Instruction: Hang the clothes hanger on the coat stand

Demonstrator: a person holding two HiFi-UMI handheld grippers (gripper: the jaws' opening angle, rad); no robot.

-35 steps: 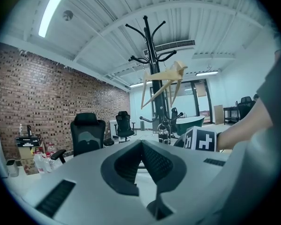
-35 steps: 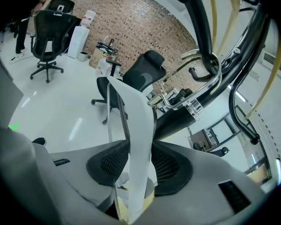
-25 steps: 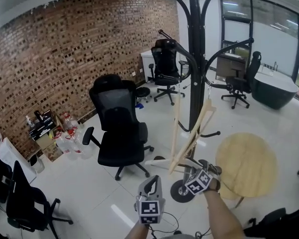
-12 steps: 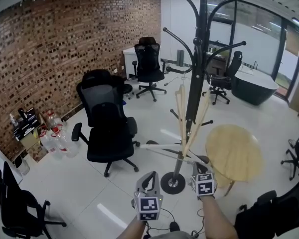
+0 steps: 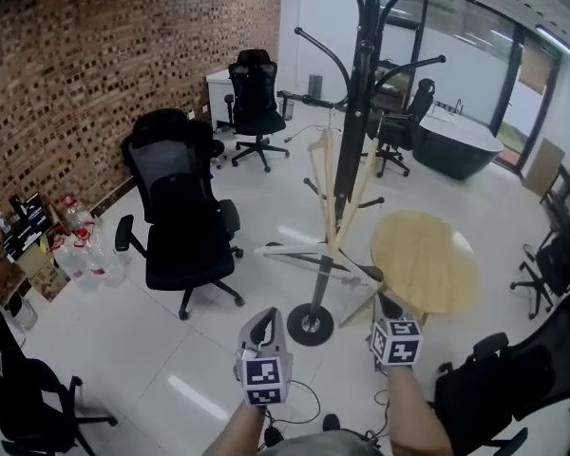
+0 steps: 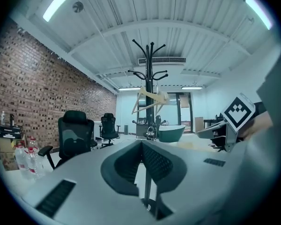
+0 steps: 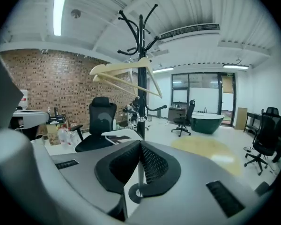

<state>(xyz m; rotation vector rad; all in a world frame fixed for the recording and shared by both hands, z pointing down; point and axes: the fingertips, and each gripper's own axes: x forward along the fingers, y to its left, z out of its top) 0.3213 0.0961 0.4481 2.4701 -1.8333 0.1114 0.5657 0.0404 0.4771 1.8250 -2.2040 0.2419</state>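
Observation:
The pale wooden clothes hanger [image 5: 327, 190] hangs from a hook arm of the black coat stand [image 5: 357, 112], tilted, with its bar low beside the pole. No gripper touches it. My left gripper [image 5: 263, 319] and right gripper [image 5: 390, 310] are held low in front of me, short of the stand's round base [image 5: 311, 325]. In the left gripper view the left gripper [image 6: 143, 146] is shut and empty, with the hanger [image 6: 149, 100] far ahead. The right gripper [image 7: 140, 146] is likewise shut on nothing, facing the hanger [image 7: 124, 75] high on the stand [image 7: 141, 55].
A black office chair [image 5: 182, 240] stands left of the coat stand and a round wooden table [image 5: 424, 259] right of it. Bottles [image 5: 76, 252] line the brick wall. Another dark chair [image 5: 499, 388] is at my near right, a dark green tub [image 5: 461, 152] far back.
The right gripper has let go of the hanger's lower end, shut, and drawn back and down. The hanger now hangs free on the stand. I have stepped back.

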